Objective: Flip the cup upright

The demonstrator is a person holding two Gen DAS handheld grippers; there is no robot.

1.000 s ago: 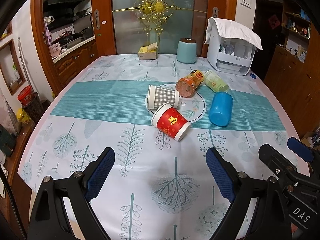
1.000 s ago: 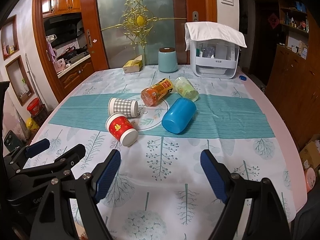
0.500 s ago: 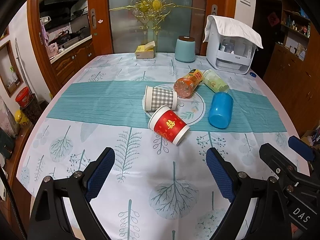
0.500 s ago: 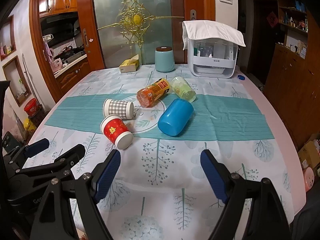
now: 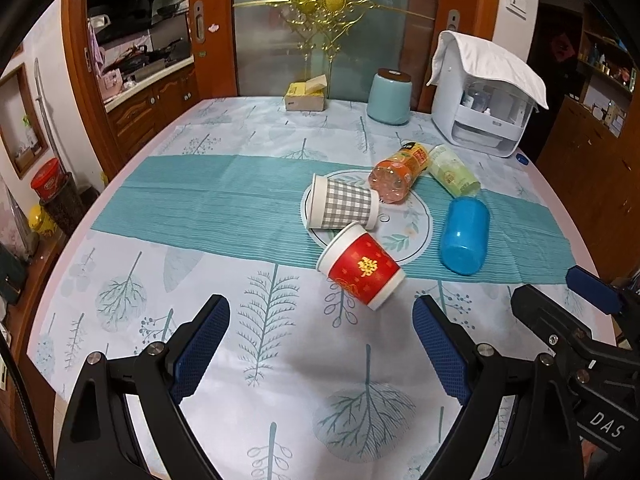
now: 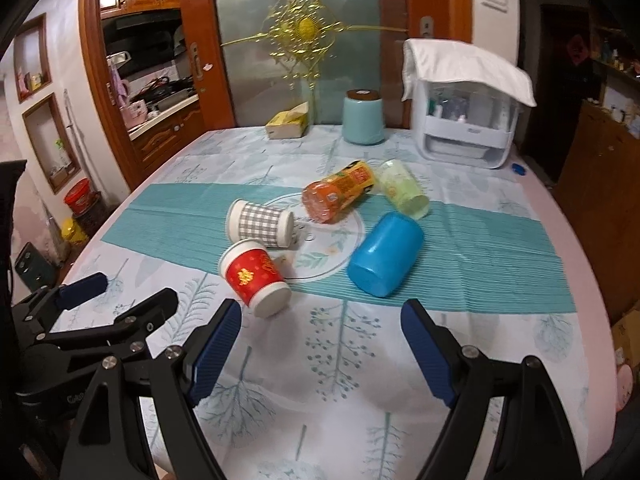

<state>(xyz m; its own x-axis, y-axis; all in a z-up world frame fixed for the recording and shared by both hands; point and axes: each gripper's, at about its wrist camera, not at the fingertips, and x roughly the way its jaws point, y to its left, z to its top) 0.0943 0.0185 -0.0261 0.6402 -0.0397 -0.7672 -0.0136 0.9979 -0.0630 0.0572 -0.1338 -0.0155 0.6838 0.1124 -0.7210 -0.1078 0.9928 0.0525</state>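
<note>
Lying sideways, red cup (image 5: 362, 267) just beyond both gaping, empty tongs (image 5: 320, 334) (image 6: 322, 336).

Right view was motion-blurred overall; print on the orange bottle (image 6: 340, 196) unreadable. Checked cup (image 5: 342, 206) hid part of the round mat (image 5: 412, 236) in the left view, and its mouth faced away. Red cup (image 5: 362, 268) rim pointed away too, inside not visible. Blue cup (image 5: 464, 236) opening couldn't be seen. Items inside the white box (image 5: 484, 120) were too small to identify, its top covered by a cloth (image 5: 492, 62). Right gripper (image 5: 592, 300) was cut off at the left view's edge. Shelf contents at far right too dark.
</note>
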